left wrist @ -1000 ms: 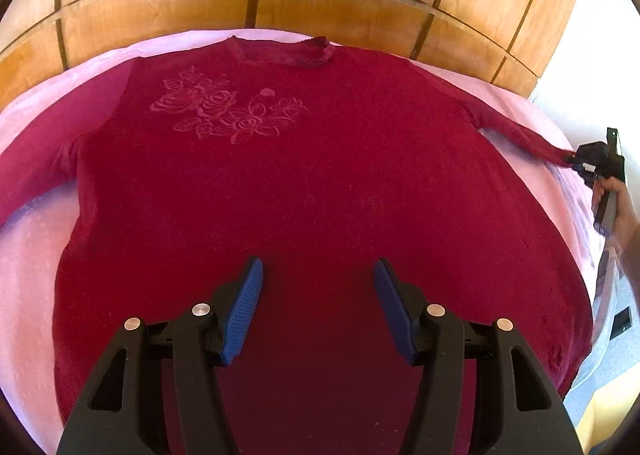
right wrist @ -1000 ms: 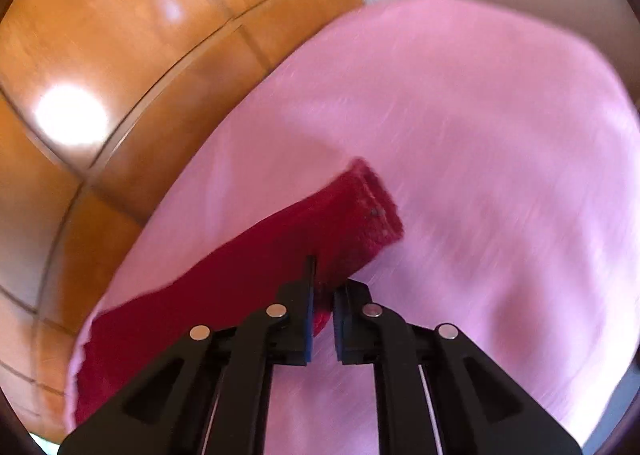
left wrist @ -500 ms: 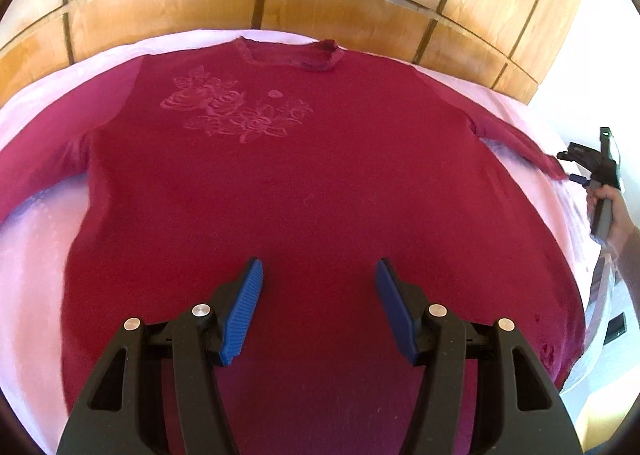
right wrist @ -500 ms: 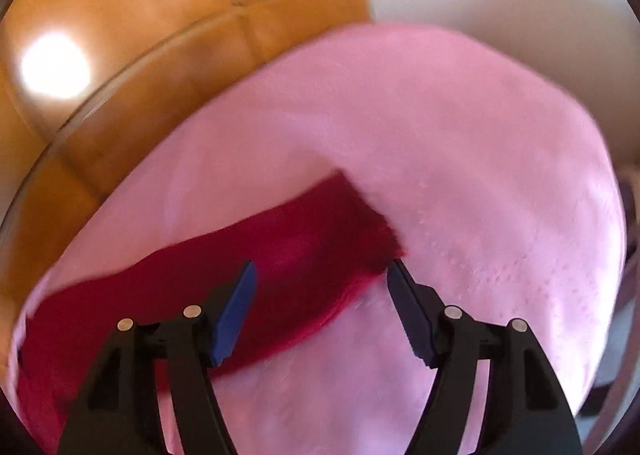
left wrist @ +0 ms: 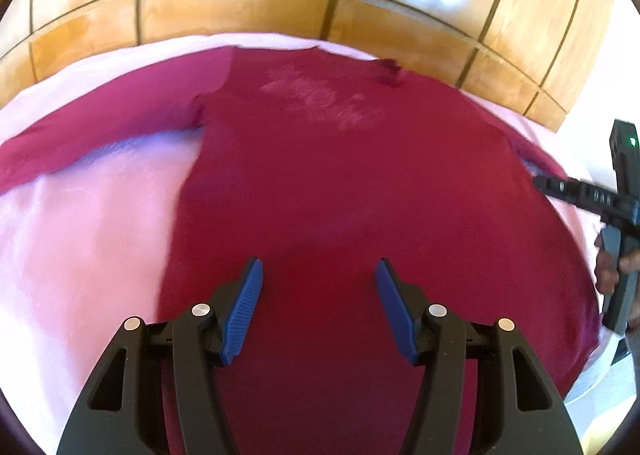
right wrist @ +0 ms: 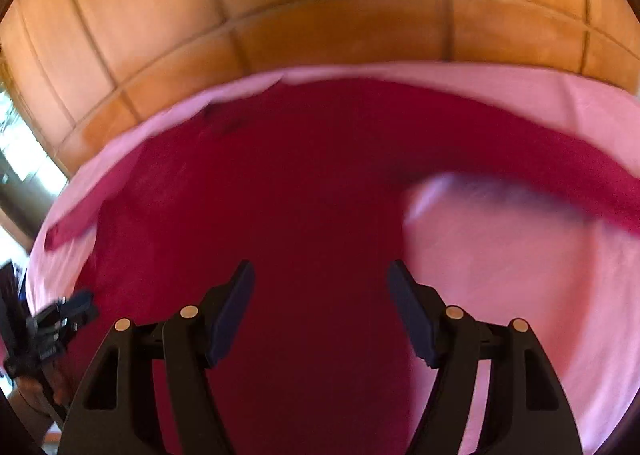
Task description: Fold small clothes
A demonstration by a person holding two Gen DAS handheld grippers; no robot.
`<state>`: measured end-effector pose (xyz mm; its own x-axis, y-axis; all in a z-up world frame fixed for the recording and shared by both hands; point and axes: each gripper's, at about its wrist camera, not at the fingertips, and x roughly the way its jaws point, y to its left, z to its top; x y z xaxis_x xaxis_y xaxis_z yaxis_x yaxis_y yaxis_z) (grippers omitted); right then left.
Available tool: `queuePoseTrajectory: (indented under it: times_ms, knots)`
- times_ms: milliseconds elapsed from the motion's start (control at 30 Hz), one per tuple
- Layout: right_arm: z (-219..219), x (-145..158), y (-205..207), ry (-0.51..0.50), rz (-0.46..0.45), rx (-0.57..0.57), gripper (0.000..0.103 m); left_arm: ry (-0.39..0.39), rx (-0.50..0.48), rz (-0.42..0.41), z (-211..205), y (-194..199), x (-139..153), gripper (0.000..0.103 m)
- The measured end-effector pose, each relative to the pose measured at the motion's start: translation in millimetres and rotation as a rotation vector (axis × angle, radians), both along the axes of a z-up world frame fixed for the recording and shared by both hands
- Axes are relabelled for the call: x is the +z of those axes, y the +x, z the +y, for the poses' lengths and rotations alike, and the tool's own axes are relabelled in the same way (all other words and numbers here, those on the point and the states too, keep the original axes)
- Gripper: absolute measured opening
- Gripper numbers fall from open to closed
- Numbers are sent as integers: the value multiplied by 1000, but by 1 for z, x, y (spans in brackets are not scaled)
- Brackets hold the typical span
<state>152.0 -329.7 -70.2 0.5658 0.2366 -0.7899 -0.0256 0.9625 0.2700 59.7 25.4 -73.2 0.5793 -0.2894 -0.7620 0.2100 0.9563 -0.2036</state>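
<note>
Left wrist view: left claw (left wrist: 318, 305) spread, empty, above red sweater (left wrist: 340, 183) lying flat on pink sheet (left wrist: 88, 239). Right wrist view: right claw (right wrist: 320, 307) spread over sweater body; sleeve (right wrist: 540, 159) outstretched. Best pinch sleeve cuffs, fold inward evenly.

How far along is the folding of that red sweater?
Barely begun. Done: the red sweater lies spread flat on the pink sheet, both sleeves out. In hand: nothing; the left tongs and right tongs hover open over it. Left: every fold, sleeves and body alike.
</note>
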Motion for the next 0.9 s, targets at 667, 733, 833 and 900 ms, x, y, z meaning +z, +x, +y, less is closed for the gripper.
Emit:
queuePoseTrajectory:
  times_ms: [667,733,833,900]
  knots:
    - [-133,7,-37,263,-95,-413,64,6,-13,-65,-17,-1,29,55]
    - [-189,-3,-37,347,-97,-590,56,0,-20,-37,-27,7,21,56]
    - [-267,-24,-39,468,-69,-848,52,-19,-11,4,-32,16,12,56]
    - [-300,-33,-40,537,-77,-941,51,-30,2,22,-32,21,8,64]
